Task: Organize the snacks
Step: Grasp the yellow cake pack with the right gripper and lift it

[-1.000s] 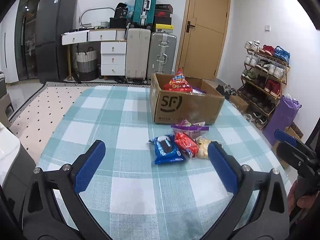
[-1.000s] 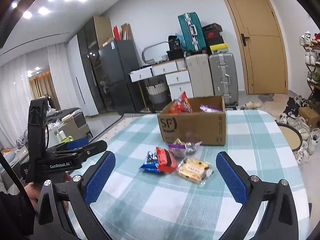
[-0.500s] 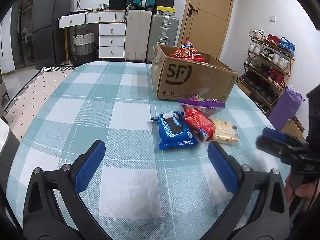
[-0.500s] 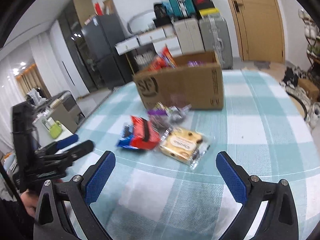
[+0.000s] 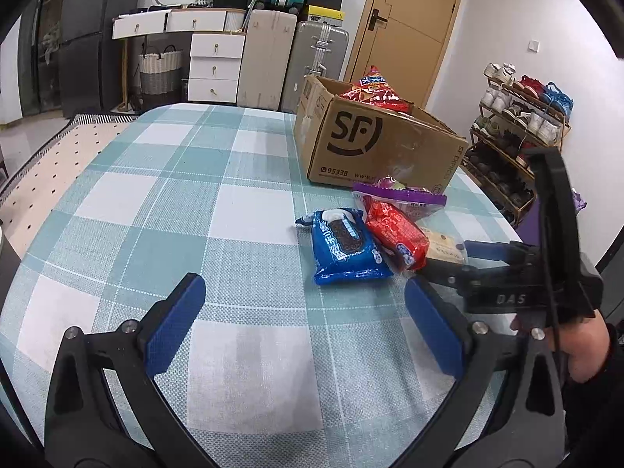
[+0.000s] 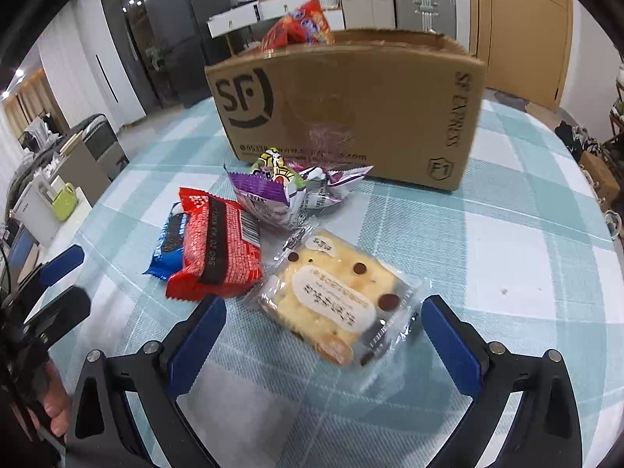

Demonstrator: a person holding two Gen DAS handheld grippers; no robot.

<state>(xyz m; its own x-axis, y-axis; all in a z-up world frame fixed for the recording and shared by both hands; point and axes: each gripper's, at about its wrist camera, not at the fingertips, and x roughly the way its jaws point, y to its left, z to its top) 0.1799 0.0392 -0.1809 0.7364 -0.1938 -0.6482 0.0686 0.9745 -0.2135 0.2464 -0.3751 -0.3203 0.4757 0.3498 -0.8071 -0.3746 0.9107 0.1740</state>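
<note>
Both grippers have dropped closer to the snacks; the red packet (image 6: 220, 247) half hides the blue biscuit pack (image 6: 169, 247). Right fingers (image 6: 448, 341) spread wide, flanking the clear-wrapped yellow cake (image 6: 331, 294); left fingers (image 5: 173, 325) released, empty.

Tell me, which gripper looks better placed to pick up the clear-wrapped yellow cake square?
Probably the right gripper: its open jaws already flank the clear-wrapped yellow cake square. The left gripper is open over bare checked tablecloth, nearer the blue cookie packet.

It was a lived-in home: stacked suitcases (image 5: 296, 39) upper centre, a loaded shoe rack (image 5: 518, 117) at right, a fridge (image 5: 78, 35) upper left.
</note>
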